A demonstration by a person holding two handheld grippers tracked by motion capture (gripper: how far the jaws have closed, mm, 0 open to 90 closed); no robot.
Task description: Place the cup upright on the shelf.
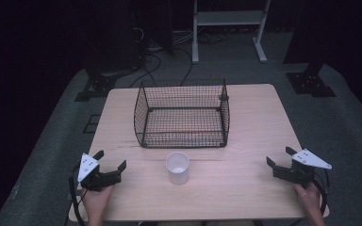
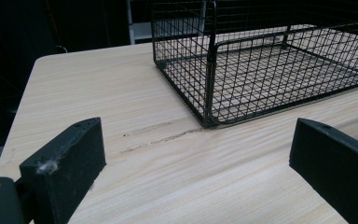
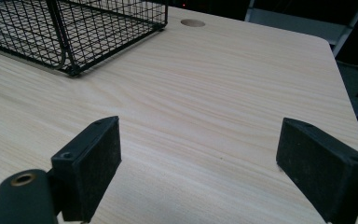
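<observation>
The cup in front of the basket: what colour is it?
White; the cup shows best in the high view.

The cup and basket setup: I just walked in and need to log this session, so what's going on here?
A person sits at a wooden table with a gripper in each hand. The left gripper and right gripper rest near the table's front corners, jaws wide open and holding nothing. A white cup stands upright between them, untouched. Behind it sits a black wire basket, with nothing visible inside. Nothing has been picked up yet.
</observation>
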